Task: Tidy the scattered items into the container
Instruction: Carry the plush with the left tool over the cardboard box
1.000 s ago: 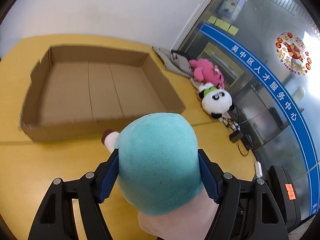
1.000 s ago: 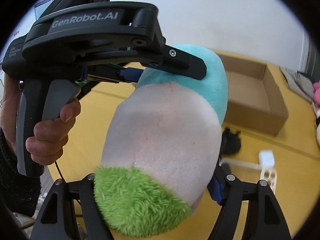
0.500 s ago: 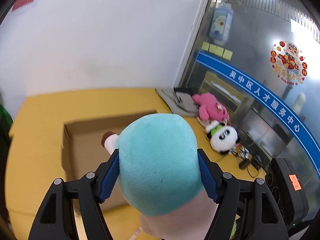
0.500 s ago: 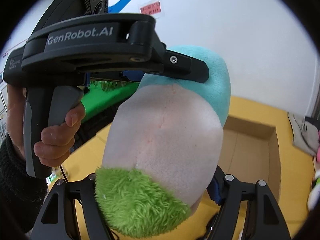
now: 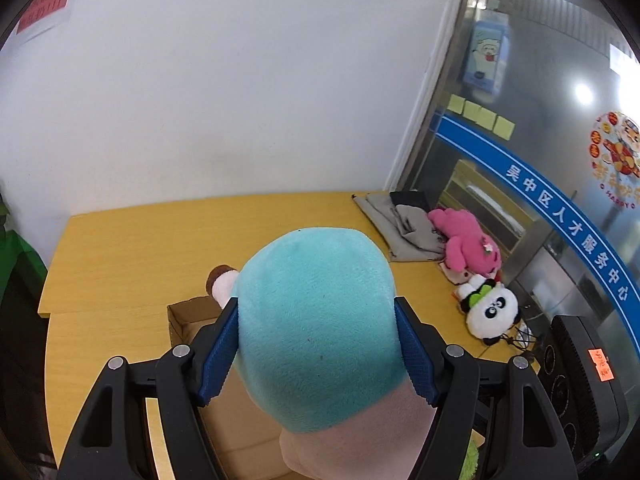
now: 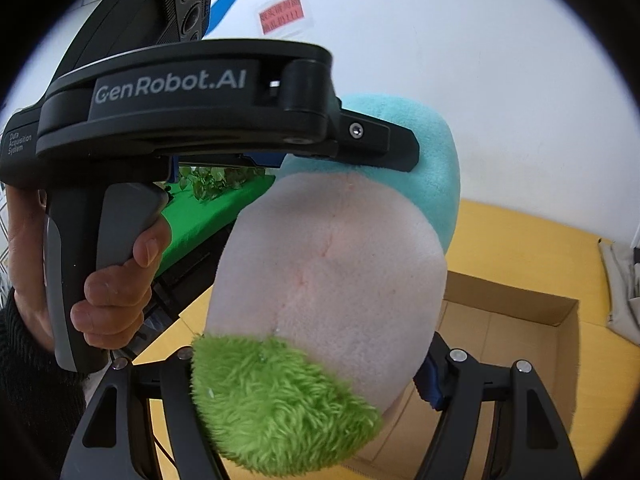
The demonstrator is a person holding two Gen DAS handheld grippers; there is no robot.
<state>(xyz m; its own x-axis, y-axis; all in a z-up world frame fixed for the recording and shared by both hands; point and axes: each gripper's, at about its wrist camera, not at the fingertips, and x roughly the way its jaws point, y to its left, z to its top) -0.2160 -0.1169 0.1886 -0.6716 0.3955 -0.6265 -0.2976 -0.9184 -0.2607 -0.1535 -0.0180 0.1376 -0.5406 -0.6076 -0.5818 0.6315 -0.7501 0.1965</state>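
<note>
STEP: carry to container | plush toy [image 5: 316, 336] is clamped by left gripper [image 5: 316, 354] and right gripper [image 6: 312, 376] (both ends), frame centre | cardboard box [image 6: 520, 320] lower right, apparently beneath | NEXT: lowering, then release required

The plush toy [image 5: 316, 340] I held was a fat, rounded thing with a teal top, a pale pink body [image 6: 328, 264] and a shaggy green patch [image 6: 276, 400] at its near end; a small white nub tipped in brown [image 5: 219, 280] stuck out at one side. It hung in the air above the open, shallow cardboard box [image 6: 520, 320], which lay flat on the yellow table.
</note>
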